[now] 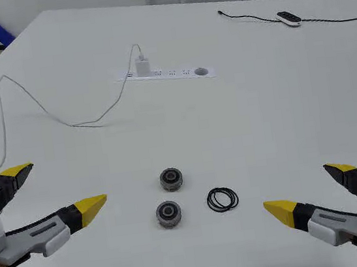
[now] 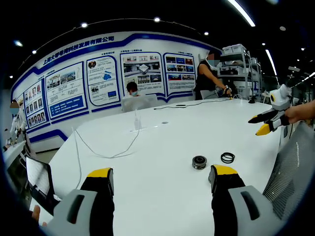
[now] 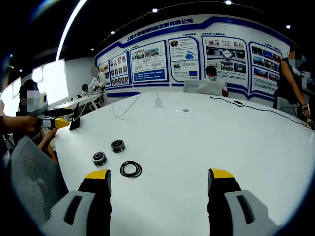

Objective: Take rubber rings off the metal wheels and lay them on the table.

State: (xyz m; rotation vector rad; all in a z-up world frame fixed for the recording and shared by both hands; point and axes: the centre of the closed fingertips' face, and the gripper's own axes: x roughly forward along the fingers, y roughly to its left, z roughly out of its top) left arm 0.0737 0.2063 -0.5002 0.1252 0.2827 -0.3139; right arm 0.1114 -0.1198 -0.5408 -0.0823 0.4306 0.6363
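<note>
The left claw (image 1: 59,187) is spread wide and holds nothing, poised over the near left of the white worktop (image 1: 280,107). The right claw (image 1: 306,188) is just as wide and empty at the near right. Between them, well apart from both, lie the task's things: the near wheel (image 1: 169,214), the far wheel (image 1: 171,179) just behind it, and to their right the black rubber rings (image 1: 223,199), overlapping flat on the worktop, near the wheels but not touching them. Farther back sits a power strip (image 1: 167,74), with a white cable (image 1: 65,119) trailing off to the left.
</note>
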